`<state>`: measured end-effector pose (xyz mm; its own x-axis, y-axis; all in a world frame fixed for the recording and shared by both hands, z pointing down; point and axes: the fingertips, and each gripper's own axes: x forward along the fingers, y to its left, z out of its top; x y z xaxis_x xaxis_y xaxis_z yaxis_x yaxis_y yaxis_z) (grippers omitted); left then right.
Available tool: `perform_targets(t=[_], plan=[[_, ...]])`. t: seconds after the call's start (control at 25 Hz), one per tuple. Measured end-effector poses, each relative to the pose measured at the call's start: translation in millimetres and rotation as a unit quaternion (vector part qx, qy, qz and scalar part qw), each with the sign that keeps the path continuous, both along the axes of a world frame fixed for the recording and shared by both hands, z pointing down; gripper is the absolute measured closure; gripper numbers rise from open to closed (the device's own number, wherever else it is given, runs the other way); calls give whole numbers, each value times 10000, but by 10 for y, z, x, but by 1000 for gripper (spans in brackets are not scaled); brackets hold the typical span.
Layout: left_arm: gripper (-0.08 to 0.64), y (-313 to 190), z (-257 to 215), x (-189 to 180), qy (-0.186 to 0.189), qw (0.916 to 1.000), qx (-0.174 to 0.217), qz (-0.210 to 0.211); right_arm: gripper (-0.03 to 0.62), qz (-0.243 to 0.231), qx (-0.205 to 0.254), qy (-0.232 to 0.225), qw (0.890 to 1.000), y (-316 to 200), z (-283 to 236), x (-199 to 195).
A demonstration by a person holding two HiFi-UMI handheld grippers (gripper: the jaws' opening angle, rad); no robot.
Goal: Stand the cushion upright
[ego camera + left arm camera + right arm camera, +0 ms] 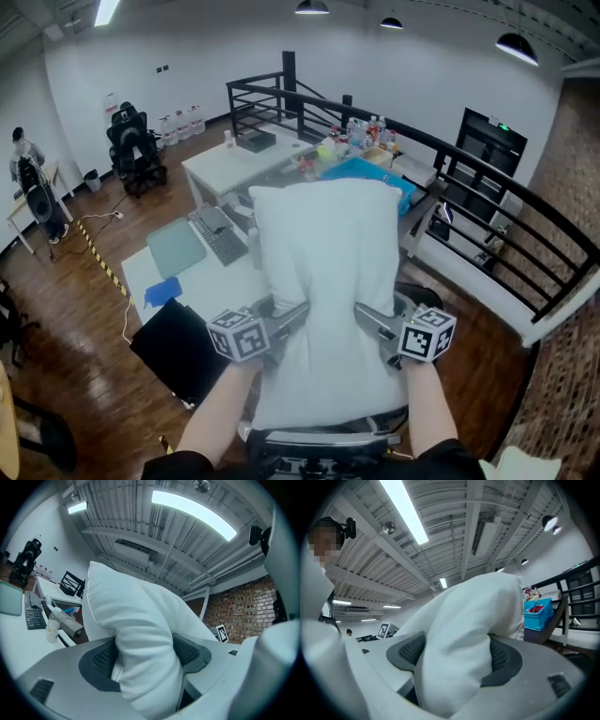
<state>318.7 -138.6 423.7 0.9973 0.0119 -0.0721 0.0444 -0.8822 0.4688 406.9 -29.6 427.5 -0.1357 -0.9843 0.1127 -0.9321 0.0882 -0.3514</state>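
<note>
A large white cushion (323, 281) hangs in the air in front of me, long side running away from me, above a desk. My left gripper (298, 314) is shut on its left edge and my right gripper (366, 319) is shut on its right edge. In the left gripper view the cushion (140, 639) bulges between the two dark pads (101, 660). The right gripper view shows the same: cushion (459, 639) pinched between the pads (504, 656), fabric folded in the grip. The cushion's lower end hides what is under it.
A white desk (141, 267) with a keyboard (217, 234), a grey mat and a blue item lies below at left. A blue bin (361, 173) and bottles sit on the tables behind. A black railing (487, 187) runs at right. A black chair (183, 347) stands near my left arm.
</note>
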Motion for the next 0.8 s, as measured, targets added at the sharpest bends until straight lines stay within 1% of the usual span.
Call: perform_targets(t=[0.12,0.24,0.4,0.56,0.64,0.8], plan=[[239,415,60,489,-122,9992,20,371,229,406,-16,-105,9991,476,86,406],[239,739,100,925,-191,9966,-4,805,229,851,-23,-224,9961,892,207,801],[239,999,213,1413,-197,9914,-46,1296,229,1369,-21,-251,9903,1231,354,1185],[239,1121,292,1749,-240,9847,-46,1726,229,1854,0,-269,9823,1398,398,1377],[239,1141,300,1876,-235,9815,-20,1900,229,2044,1,-352,9783,1432,448,1463],[239,1132,425,2044,-111,9773,13,2115,229,2259,9,-347,9735,1420,597,1602]])
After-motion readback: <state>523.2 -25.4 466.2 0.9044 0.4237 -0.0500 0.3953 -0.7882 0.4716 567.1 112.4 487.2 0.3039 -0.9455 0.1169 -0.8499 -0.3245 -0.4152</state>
